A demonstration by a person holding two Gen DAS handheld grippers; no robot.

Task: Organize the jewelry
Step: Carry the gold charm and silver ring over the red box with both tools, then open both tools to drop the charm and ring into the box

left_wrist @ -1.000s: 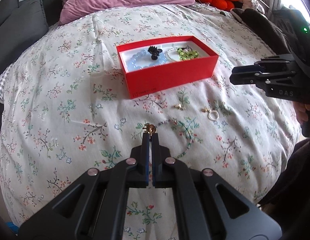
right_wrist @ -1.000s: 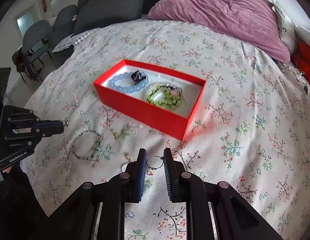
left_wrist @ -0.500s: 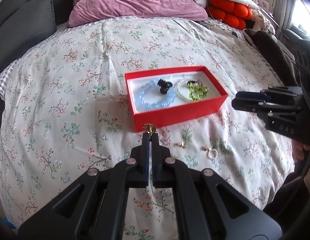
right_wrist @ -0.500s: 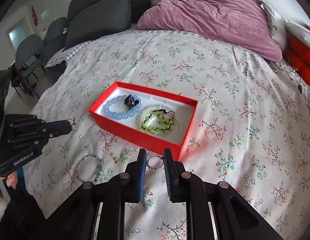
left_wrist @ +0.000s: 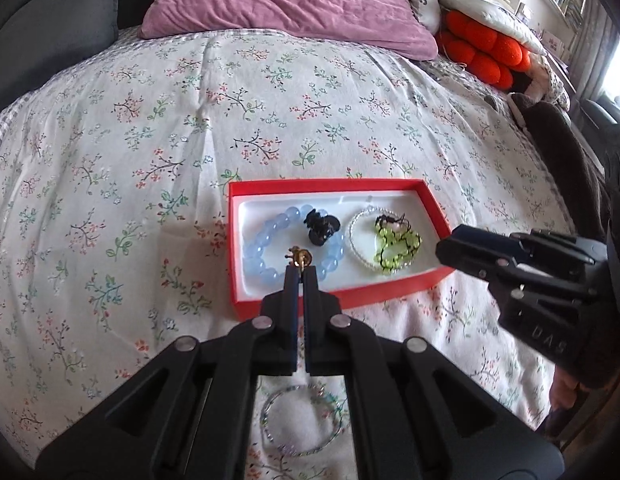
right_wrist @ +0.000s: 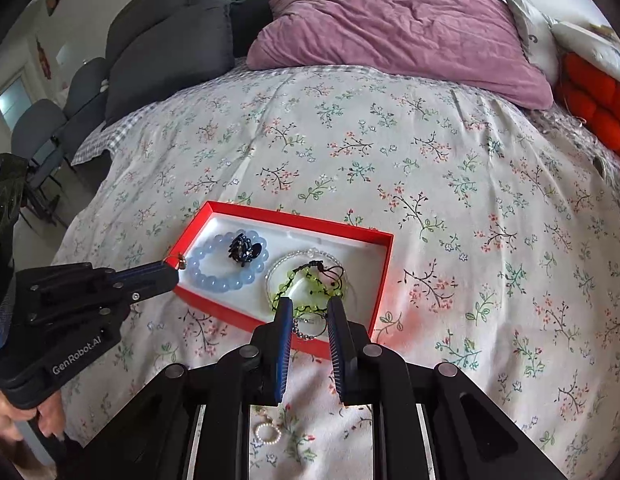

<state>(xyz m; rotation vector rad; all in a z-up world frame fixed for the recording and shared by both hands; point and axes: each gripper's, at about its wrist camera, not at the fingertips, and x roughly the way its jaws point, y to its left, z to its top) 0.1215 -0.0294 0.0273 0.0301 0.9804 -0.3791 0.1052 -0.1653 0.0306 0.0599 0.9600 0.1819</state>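
A red jewelry box (left_wrist: 338, 295) (right_wrist: 380, 280) with a white lining lies on the floral bedspread. Inside are a blue bead bracelet (left_wrist: 265, 246) (right_wrist: 217, 276), a black hair clip (left_wrist: 321, 226) (right_wrist: 243, 249), and a green bead bracelet (left_wrist: 398, 248) (right_wrist: 310, 286). My left gripper (left_wrist: 301, 270) is shut on a small gold earring (left_wrist: 298, 257) (right_wrist: 181, 260), held over the box's left part. My right gripper (right_wrist: 308, 312), at the box's near right edge, holds a thin ring with a bead chain (right_wrist: 310, 330) between its partly closed fingers.
A thin beaded bangle (left_wrist: 301, 420) lies on the bedspread below my left gripper. A small pearl ring (right_wrist: 267, 434) lies under my right gripper. A purple pillow (left_wrist: 285, 0), an orange cushion (left_wrist: 486, 50) and dark grey cushions (right_wrist: 165, 52) lie at the head of the bed.
Both grippers have risen and moved forward to the red box. The left one carried the gold earring from the bedspread to over the box; the right one carried its ring and chain to the box's edge.
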